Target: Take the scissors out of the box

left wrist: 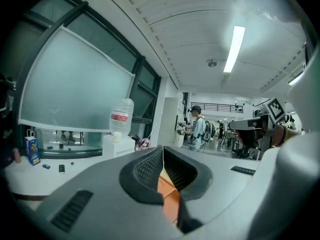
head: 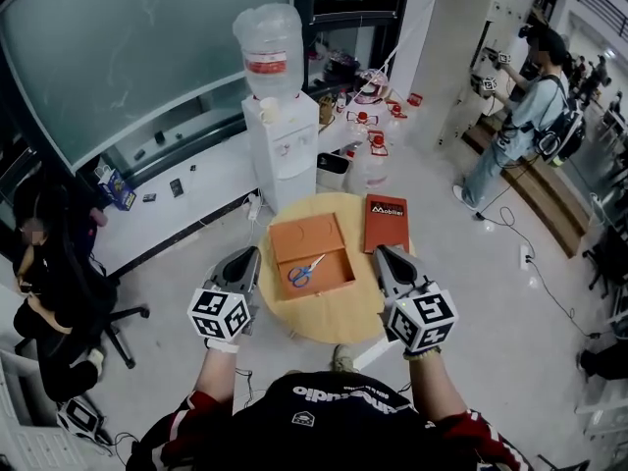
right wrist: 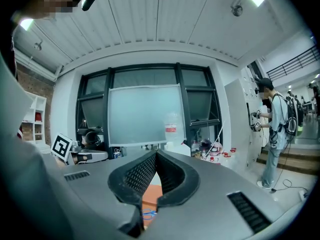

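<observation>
Pale wood forms the round desk [head: 329, 330], which stands on a grey floor [head: 491, 351] in front of a white water dispenser [head: 282, 150]. The orange cardboard box [head: 306, 235] lies open between the left gripper [head: 252, 254] and the right gripper [head: 381, 252], and the blue-handled scissors [head: 306, 271] are inside it. A red book [head: 386, 223] lies just ahead of the right gripper. Only the right gripper view shows the scissors under its jaws; the left gripper view shows only the box. Both grippers reach forward, closed and empty.

white water dispenser [head: 285, 155] stands before a large frosted window [head: 137, 47].
</observation>
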Tool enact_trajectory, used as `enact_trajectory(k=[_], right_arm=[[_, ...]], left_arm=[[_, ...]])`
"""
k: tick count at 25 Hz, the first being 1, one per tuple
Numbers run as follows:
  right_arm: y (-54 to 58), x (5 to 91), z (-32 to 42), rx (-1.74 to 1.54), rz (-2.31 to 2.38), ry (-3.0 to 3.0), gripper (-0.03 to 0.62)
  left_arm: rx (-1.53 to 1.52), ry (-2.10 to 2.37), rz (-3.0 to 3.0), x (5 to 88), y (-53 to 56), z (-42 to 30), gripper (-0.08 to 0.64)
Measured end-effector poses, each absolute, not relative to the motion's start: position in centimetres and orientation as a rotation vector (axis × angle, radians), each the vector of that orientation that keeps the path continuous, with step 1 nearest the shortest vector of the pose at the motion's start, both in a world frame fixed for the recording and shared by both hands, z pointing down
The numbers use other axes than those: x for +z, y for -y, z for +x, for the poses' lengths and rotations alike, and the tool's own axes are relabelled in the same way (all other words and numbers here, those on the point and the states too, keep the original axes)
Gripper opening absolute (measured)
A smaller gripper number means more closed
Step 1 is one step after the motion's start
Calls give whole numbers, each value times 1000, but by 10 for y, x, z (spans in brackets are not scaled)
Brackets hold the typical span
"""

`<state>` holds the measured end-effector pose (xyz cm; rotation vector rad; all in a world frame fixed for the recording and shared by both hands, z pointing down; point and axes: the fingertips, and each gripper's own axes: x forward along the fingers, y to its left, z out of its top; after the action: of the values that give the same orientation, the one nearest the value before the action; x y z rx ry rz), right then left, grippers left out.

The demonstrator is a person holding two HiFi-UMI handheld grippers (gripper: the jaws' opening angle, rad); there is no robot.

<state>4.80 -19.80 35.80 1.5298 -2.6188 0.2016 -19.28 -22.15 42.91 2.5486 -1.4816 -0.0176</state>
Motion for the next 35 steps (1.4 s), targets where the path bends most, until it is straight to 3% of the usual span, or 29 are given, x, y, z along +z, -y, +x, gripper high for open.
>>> enact_trajectory(k=[6, 9, 12, 35], right_arm=[[196, 366, 62, 216, 1554, 2595, 28], [192, 370, 65, 227, 1558, 2587, 28], [189, 371, 65, 235, 1559, 2585, 28], [189, 403, 68, 310, 1517, 2583, 28]], left_arm=[[48, 1480, 2621, 429, 228, -181, 26], [49, 1434, 2658, 428, 228, -171, 112], [50, 1405, 2687, 428, 228, -165, 143], [543, 1215, 2704, 551, 250, -116, 149]])
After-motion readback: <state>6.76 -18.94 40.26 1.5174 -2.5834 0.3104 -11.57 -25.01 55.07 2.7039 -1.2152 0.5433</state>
